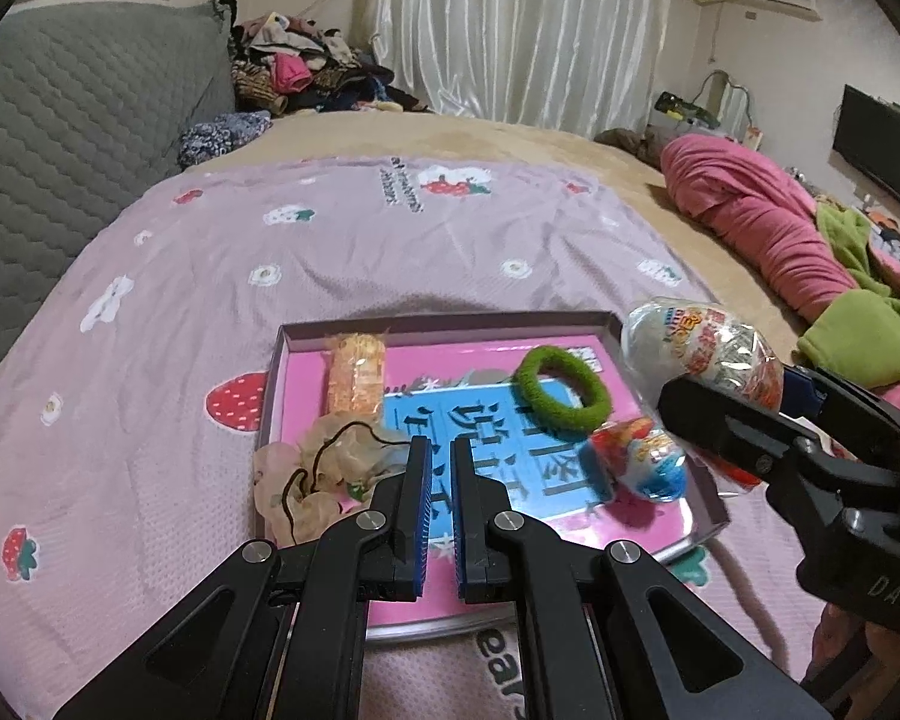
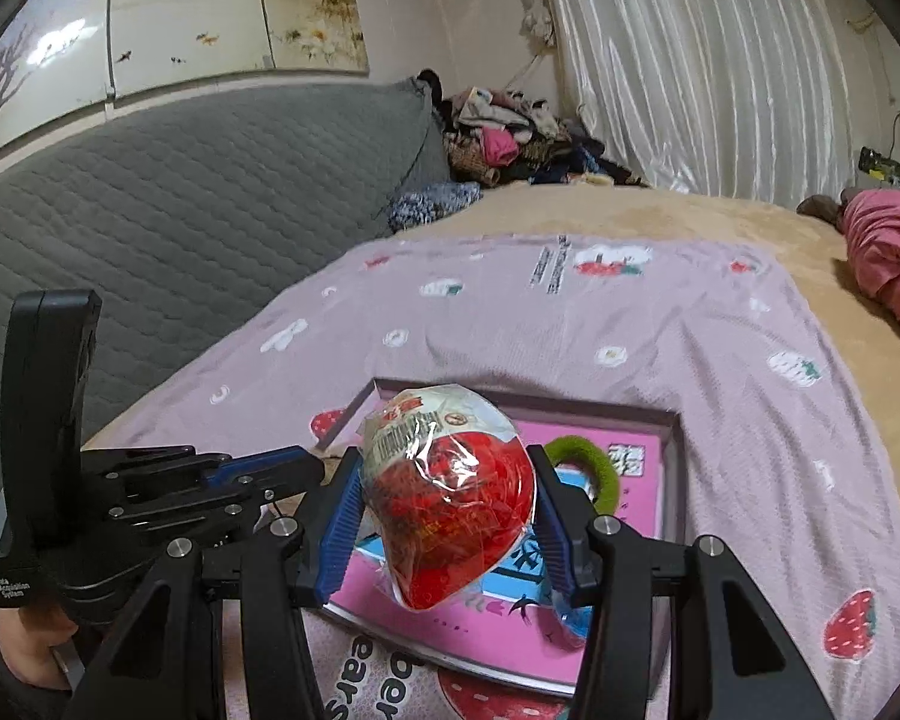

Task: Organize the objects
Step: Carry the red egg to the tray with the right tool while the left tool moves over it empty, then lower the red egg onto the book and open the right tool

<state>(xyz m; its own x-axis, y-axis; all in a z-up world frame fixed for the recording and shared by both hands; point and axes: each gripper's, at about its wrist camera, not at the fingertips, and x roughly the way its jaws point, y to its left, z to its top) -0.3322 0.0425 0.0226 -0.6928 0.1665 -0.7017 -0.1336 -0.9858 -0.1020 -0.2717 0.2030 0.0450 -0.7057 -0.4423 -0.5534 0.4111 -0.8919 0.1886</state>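
Two grippers over the tray (image 1: 709,495) near the bed's front edge: right gripper (image 2: 447,507) pinching a wrapped egg (image 2: 444,492), left gripper (image 1: 441,468) pressed together, empty.

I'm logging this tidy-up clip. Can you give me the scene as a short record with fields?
surface: bed with lilac strawberry sheet
container: shallow pink tray
in tray: green hair tie, orange packet, small egg, scrunchie
left gripper: shut, empty, over the tray
right gripper: shut on big egg, above the tray
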